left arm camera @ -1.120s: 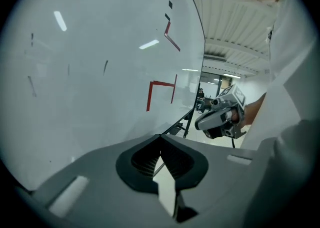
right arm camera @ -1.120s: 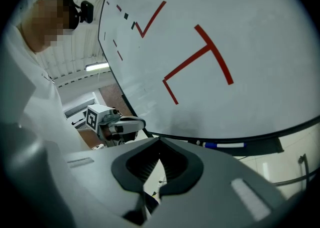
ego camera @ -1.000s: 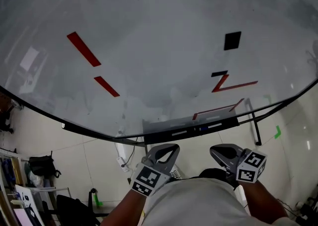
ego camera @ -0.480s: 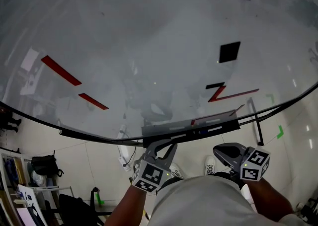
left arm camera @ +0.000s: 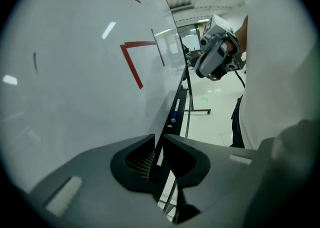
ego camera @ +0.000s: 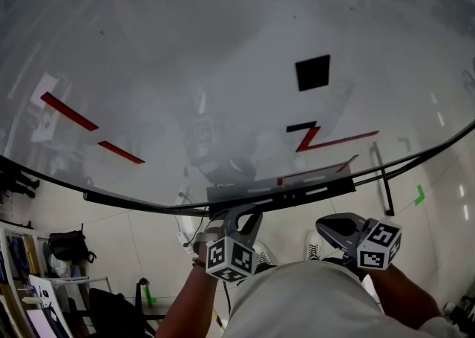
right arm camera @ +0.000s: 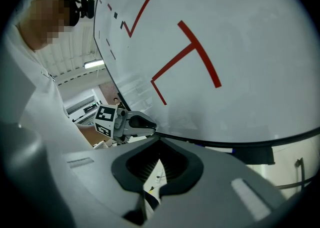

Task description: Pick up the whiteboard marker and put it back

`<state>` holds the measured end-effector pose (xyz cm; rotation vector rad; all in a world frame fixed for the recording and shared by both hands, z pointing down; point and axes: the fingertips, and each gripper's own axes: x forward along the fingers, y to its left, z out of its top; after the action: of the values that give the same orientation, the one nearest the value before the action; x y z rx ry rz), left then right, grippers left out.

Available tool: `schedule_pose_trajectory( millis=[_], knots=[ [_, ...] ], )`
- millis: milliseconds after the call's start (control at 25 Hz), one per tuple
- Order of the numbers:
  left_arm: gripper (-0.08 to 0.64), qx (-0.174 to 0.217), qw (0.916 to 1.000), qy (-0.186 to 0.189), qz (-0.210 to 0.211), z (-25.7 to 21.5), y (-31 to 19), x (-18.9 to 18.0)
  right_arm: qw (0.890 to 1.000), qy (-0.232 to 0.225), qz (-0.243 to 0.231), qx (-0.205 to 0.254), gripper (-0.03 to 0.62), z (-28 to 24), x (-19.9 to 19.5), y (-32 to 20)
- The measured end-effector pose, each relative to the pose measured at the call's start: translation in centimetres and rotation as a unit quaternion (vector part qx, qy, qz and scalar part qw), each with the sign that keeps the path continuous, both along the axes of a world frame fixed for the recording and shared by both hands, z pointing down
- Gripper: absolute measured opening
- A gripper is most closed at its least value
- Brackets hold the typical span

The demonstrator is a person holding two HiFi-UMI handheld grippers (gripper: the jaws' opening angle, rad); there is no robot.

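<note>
The whiteboard marker (ego camera: 312, 190), white with a blue cap, lies in the dark tray (ego camera: 245, 197) along the board's bottom edge. In the left gripper view the marker (left arm camera: 175, 110) rests further along the tray, blue cap nearest. My left gripper (ego camera: 245, 215) is shut and empty, its tips just below the tray's left part. The left gripper (left arm camera: 159, 140) points along the tray. My right gripper (ego camera: 321, 223) is shut and empty, below the tray, and the right gripper (left arm camera: 216, 56) hangs beyond the marker. In its own view the right gripper (right arm camera: 159, 142) faces the left gripper (right arm camera: 131, 122).
The whiteboard (ego camera: 185, 69) fills most of the head view, with red strokes (ego camera: 68, 111) and black squares (ego camera: 312, 72). A second white piece (ego camera: 270, 199) lies in the tray near my left gripper. The stand's leg (ego camera: 384, 194) drops at right. Bags and shelves (ego camera: 63, 246) crowd the floor at left.
My left gripper has risen to the tray's edge and its marker cube has turned. The right gripper has hardly moved. The head view has panned, sliding the board's marks leftward.
</note>
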<state>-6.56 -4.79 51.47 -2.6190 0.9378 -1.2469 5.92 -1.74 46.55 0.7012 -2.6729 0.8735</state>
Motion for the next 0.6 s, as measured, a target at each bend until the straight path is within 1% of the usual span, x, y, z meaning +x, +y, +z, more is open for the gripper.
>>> schedule_pose_trajectory(
  millis=[80, 200, 280, 480, 600],
  knots=[
    [0.052, 0.000, 0.9998, -0.017, 0.008, 0.3, 0.0, 0.2, 1.000, -0.002, 0.003, -0.001, 0.002, 0.2, 0.3, 0.1],
    [0.054, -0.006, 0.9994, -0.030, 0.013, 0.7, -0.1, 0.2, 1.000, -0.002, 0.009, 0.001, 0.002, 0.2, 0.5, 0.1],
    [0.061, -0.007, 0.9986, -0.051, 0.017, 1.2, -0.4, -0.1, 1.000, -0.001, 0.012, 0.001, 0.002, 0.2, 0.6, 0.1],
    [0.071, -0.002, 0.9916, -0.120, 0.047, 2.6, -1.1, -0.4, 1.000, 0.000, 0.017, 0.003, 0.002, 0.3, 1.1, 0.1],
    [0.072, 0.000, 0.9890, -0.136, 0.059, 2.9, -1.3, -0.3, 1.000, -0.004, 0.020, 0.001, 0.002, 0.4, 1.3, 0.2]
  ],
)
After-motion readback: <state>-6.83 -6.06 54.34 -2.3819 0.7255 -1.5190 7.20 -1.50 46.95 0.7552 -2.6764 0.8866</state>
